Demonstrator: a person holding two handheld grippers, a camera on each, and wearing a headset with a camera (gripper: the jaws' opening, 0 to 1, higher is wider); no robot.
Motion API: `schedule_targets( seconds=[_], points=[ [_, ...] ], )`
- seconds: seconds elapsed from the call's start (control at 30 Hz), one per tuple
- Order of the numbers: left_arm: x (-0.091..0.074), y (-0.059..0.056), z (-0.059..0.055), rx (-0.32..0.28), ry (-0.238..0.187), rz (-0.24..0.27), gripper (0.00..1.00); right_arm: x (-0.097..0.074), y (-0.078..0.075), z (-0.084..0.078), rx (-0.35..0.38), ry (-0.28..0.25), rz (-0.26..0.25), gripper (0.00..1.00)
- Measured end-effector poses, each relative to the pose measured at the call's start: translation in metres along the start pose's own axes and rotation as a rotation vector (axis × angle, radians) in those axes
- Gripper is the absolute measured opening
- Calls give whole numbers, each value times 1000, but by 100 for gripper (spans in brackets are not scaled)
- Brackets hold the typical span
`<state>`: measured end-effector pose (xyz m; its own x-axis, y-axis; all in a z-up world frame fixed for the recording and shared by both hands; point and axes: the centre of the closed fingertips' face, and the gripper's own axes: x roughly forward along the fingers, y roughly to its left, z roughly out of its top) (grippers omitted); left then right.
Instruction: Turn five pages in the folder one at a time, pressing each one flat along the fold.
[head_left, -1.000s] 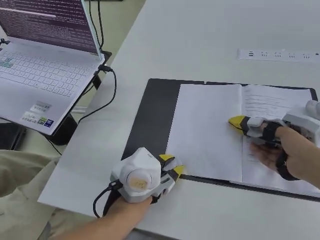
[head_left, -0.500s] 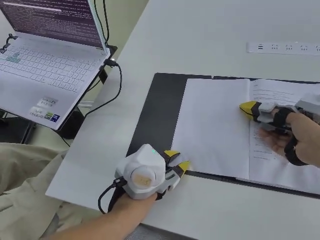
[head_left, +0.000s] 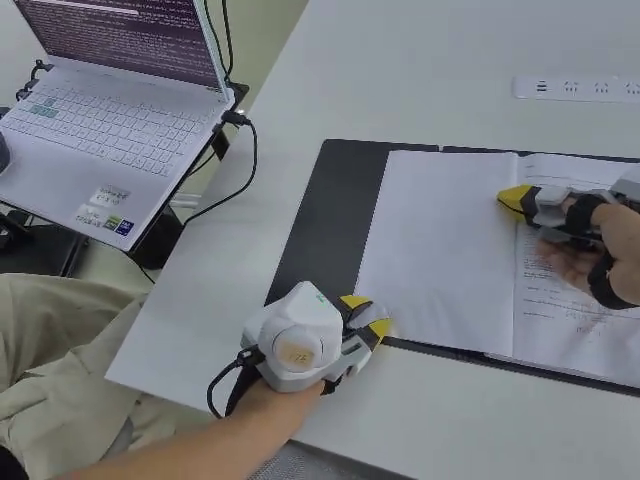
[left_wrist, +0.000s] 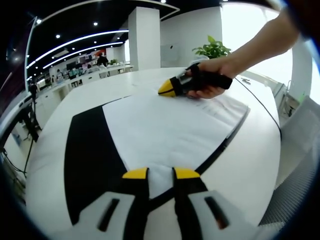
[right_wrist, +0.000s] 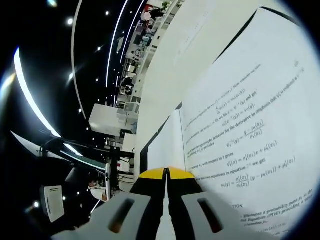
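An open black folder (head_left: 320, 230) lies on the white counter (head_left: 420, 70), with a blank white turned page (head_left: 440, 250) on its left half and a printed page (head_left: 560, 310) on its right. The right gripper (head_left: 515, 200), yellow jaws pressed together, bears down on the fold (head_left: 516, 280). Over the last second it has slid toward the folder's far edge. The left gripper (head_left: 368, 315), jaws a narrow gap apart and holding nothing, has stayed at the turned page's near corner. This page looks nearly flattened. How many of the 5 are done cannot be told.
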<state>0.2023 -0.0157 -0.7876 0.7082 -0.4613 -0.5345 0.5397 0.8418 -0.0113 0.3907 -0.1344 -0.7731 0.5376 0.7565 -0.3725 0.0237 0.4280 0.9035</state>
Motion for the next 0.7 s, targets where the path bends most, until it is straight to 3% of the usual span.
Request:
schedule_targets(
  seconds=[0.1, 0.33, 0.53, 0.7],
  points=[
    [0, 0, 0, -1, 0, 0, 16, 5, -1, 9, -9, -8, -10, 0],
    [0, 0, 0, -1, 1, -1, 16, 15, -8, 35, 55, -71, -17, 0],
    [0, -1, 0, 4, 1, -5, 16, 21, -8, 43, 82, -91, -13, 0],
    [0, -2, 1, 7, 1, -7, 16, 27, -8, 58, 110, -143, -16, 0]
  ],
)
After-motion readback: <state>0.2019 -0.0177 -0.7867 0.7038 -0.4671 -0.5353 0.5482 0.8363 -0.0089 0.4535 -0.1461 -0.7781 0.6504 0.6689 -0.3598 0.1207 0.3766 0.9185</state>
